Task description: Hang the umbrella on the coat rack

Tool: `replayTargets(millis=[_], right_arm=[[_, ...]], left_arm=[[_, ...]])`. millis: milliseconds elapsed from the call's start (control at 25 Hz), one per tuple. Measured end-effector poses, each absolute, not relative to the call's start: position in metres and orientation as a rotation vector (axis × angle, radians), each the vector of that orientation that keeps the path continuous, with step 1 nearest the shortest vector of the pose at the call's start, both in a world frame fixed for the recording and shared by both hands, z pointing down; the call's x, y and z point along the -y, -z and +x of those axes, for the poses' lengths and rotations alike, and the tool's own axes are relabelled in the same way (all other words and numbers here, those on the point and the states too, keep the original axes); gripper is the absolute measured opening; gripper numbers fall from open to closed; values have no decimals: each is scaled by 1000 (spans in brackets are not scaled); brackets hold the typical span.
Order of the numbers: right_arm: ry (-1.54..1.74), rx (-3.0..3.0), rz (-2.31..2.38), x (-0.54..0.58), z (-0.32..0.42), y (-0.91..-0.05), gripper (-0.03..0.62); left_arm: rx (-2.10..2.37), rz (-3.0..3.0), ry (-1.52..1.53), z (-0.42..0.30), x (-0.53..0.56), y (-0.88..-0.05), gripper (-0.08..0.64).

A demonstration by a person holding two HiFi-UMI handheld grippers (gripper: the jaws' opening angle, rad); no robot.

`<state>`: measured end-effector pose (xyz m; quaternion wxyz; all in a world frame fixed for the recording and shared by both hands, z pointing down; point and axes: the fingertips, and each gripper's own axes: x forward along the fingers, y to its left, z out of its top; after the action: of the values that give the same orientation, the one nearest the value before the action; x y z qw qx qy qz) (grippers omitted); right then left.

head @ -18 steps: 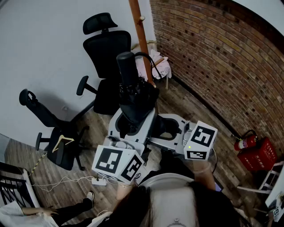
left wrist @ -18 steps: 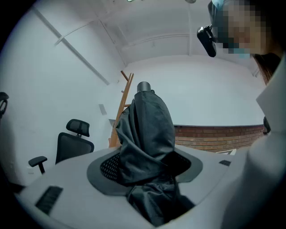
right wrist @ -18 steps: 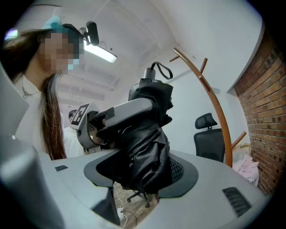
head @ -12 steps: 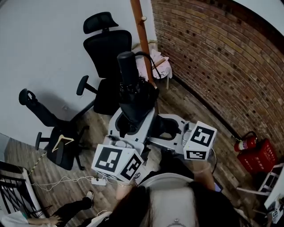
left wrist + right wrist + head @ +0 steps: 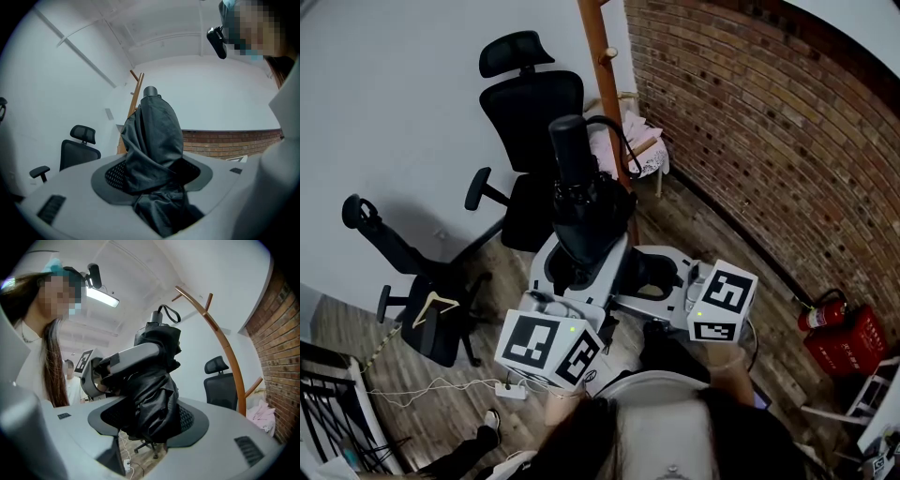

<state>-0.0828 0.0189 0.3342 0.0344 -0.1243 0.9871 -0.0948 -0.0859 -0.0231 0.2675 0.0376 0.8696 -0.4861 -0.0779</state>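
Observation:
A folded black umbrella (image 5: 584,211) stands upright in front of me, its thick handle (image 5: 570,150) on top with a black loop strap (image 5: 617,131). My left gripper (image 5: 579,261) is shut on the lower canopy fabric (image 5: 157,140). From the right, my right gripper (image 5: 642,272) is shut on the same bundle (image 5: 152,404). The wooden coat rack (image 5: 602,66) rises just behind the umbrella, its pegs above the handle. In the right gripper view the rack's pole (image 5: 225,348) curves up to the right of the umbrella.
A tall black office chair (image 5: 530,122) stands left of the rack, a second chair (image 5: 422,300) nearer left. Pink cloth (image 5: 637,150) lies on a small stand at the rack's foot. A brick wall (image 5: 769,131) runs along the right, with a fire extinguisher (image 5: 823,311) below it.
In the head view the rack and chairs have slid slightly down and right. Both grippers keep their hold on the umbrella. A person's leg at the lower left has drawn back.

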Motion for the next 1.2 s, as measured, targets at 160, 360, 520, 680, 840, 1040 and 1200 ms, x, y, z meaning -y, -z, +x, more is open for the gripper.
replayTargets(millis=[160, 360, 520, 680, 840, 1040, 1200], right_arm=[[303, -3037, -376, 8, -87, -331, 265], [304, -3037, -356, 24, -85, -330, 265], [297, -3034, -341, 37, -83, -327, 265], [292, -3033, -327, 48, -83, -325, 265], [291, -3034, -316, 59, -79, -324, 265], [288, -3038, -295, 71, -77, -322, 265], [287, -3041, -280, 81, -78, -322, 265]], left_arm=[[1496, 2659, 235, -90, 50, -265, 272], [1514, 2652, 234, -89, 67, -263, 272], [1530, 2654, 234, -87, 78, -260, 272], [1544, 2652, 238, -88, 90, -258, 272], [1555, 2649, 240, -84, 100, -256, 272], [1575, 2640, 244, -83, 112, -254, 272], [1590, 2632, 248, -84, 122, -254, 272]])
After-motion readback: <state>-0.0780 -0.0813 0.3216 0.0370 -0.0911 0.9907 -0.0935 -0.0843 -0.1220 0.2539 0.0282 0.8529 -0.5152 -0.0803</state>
